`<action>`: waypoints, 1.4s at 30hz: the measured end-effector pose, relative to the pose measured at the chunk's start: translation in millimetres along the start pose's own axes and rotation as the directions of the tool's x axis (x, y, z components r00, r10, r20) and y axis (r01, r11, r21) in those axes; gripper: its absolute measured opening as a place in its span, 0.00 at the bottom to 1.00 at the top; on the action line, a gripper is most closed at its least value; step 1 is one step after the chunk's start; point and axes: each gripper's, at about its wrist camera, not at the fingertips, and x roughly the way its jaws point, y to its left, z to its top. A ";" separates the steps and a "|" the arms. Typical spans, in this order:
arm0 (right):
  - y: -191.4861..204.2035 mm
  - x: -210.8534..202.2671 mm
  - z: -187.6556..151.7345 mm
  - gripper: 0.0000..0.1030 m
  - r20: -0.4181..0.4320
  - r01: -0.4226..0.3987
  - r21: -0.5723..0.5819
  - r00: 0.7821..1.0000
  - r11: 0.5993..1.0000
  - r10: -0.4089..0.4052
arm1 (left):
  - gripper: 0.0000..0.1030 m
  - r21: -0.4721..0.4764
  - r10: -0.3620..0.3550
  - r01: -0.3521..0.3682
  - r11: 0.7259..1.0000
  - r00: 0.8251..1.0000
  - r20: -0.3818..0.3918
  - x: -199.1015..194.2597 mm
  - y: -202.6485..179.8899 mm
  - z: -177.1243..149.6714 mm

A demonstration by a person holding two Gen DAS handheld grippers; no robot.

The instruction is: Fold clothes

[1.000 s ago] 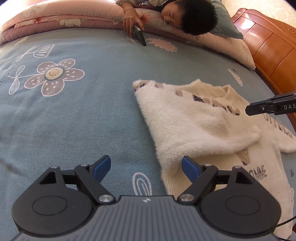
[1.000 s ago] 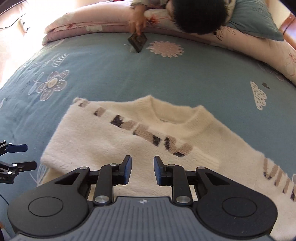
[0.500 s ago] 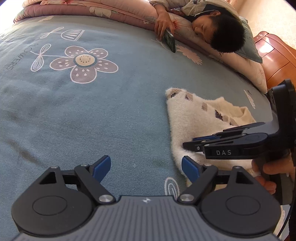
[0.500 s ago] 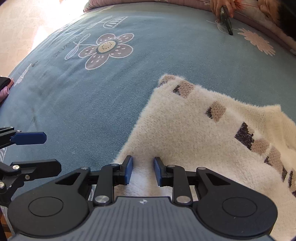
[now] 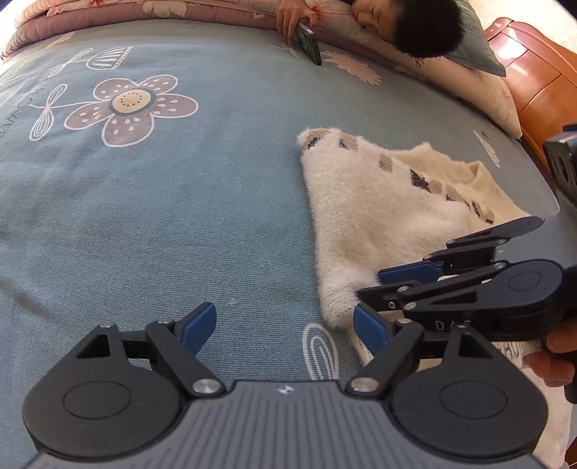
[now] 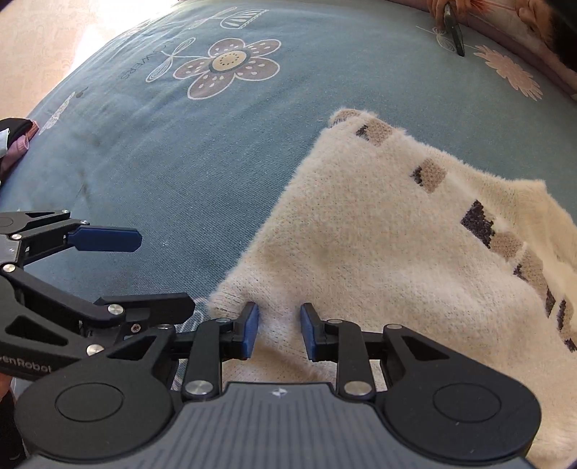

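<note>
Blue floral bedspread (image 5: 180, 216), cream sweater (image 6: 378, 252) corner between right claw (image 6: 279, 330) narrowly parted, left claw (image 5: 285, 324) wide beside it

Loads of open blue flower-print bedsheet (image 5: 151, 223) left of the fluffy cream sweater (image 5: 364, 220). The far edge is blocked by a dark-haired person lying down (image 5: 414, 25) holding a black phone (image 5: 309, 45), and the orange wooden headboard (image 5: 541, 90) shuts off the far right corner.

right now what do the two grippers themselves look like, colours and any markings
Both grippers are matte black linkages with silver pivot screws and blue finger pads, over a ribbed grey body bearing a small white logo. The right gripper shows "DAS" lettering on its side; the left gripper shows "enRobot" in white.
</note>
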 end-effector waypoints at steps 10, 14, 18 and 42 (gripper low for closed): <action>-36.5 -47.2 24.0 0.30 0.087 0.011 0.069 0.996 0.998 -0.017 | 0.81 0.139 -0.075 0.081 0.987 0.996 -0.053 7.4 -47.3 -7.6; -42.0 -26.7 46.4 0.30 0.087 0.010 0.074 0.996 0.997 -0.017 | 0.81 0.218 -0.102 0.118 0.969 0.991 -0.082 10.2 -71.1 -15.7; -42.3 18.1 58.8 0.35 0.046 0.030 0.066 0.998 0.997 -0.033 | 0.81 0.246 -0.105 0.128 0.961 0.989 -0.102 15.8 -80.2 -18.9; -116.1 -44.6 -2.7 0.43 0.171 -0.016 0.265 0.985 0.964 -0.031 | 0.81 0.230 -0.082 0.106 0.968 0.990 -0.111 19.9 -76.0 -17.4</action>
